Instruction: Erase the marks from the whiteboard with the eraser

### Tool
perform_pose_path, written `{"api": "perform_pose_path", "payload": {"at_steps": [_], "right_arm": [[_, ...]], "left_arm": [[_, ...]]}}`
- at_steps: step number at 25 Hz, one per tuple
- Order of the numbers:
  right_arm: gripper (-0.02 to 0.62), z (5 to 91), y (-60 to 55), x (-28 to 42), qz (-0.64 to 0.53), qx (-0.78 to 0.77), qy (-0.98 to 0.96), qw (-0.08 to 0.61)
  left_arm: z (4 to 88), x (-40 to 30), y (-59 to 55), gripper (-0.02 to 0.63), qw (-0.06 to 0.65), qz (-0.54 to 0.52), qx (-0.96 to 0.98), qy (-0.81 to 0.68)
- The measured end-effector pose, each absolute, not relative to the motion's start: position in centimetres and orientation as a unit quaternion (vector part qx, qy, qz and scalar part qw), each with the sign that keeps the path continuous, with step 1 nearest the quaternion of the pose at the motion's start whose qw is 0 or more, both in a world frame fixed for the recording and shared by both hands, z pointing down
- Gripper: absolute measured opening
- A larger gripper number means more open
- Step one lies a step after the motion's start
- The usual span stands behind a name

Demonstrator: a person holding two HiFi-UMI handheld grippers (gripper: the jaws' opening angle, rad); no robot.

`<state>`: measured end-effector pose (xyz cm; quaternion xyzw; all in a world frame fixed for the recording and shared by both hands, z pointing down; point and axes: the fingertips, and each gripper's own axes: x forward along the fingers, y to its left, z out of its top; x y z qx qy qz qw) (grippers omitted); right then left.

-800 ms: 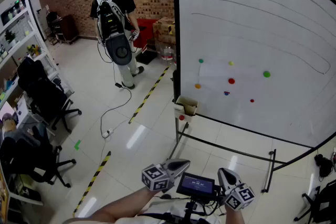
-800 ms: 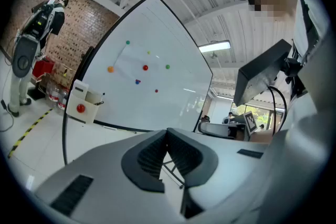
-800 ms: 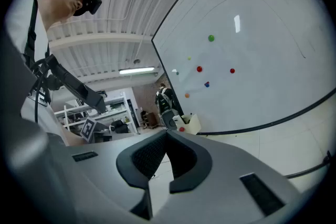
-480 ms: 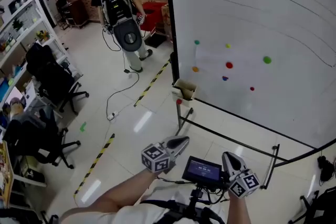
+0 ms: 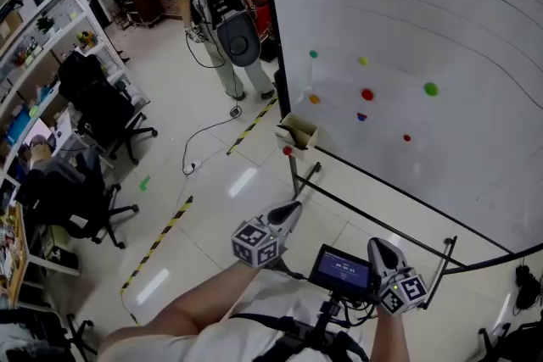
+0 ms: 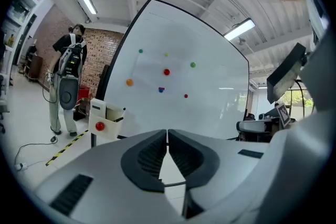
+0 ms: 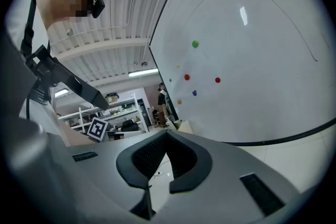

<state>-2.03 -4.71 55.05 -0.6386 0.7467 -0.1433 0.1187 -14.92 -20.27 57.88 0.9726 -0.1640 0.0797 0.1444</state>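
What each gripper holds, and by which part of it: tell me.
Nothing is held. The left gripper and the right gripper both have their jaws together, with nothing between them.

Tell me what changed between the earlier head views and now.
The person with the backpack has walked closer to the left edge of the whiteboard, and the board sits further left in the head view. Nothing was taken hold of or let go. The left gripper and right gripper stay low, jaws shut and empty; the coloured dots are unchanged.
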Motion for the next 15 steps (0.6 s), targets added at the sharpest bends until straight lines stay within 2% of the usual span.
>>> {"api": "perform_pose_path", "payload": {"at_steps": [2,3,4,11,15], "right_arm": [[0.021,54.9,-4.9,-1.3,-0.143,-0.635,0.75,0.118],[0.021,54.9,-5.1,-1.2,-0.149,-0.629,0.753,0.118],[0.021,55.1,-5.3,-1.0,-0.156,-0.624,0.757,0.117],[0.021,56.8,-8.6,0.5,-0.174,-0.618,0.757,0.119],[0.021,57.0,-10.2,-0.1,-0.183,-0.625,0.751,0.108]], "left_arm": [[58.0,-14.6,-20.6,0.023,0.145,0.084,0.969,-0.18],[58.1,-14.5,-20.9,0.073,0.145,0.087,0.967,-0.19],[58.2,-14.4,-21.3,0.092,0.143,0.09,0.965,-0.2],[61.4,-14.7,-26.5,0.118,0.14,0.113,0.951,-0.252],[62.2,-14.1,-32.0,0.207,0.134,0.125,0.95,-0.254]]}}
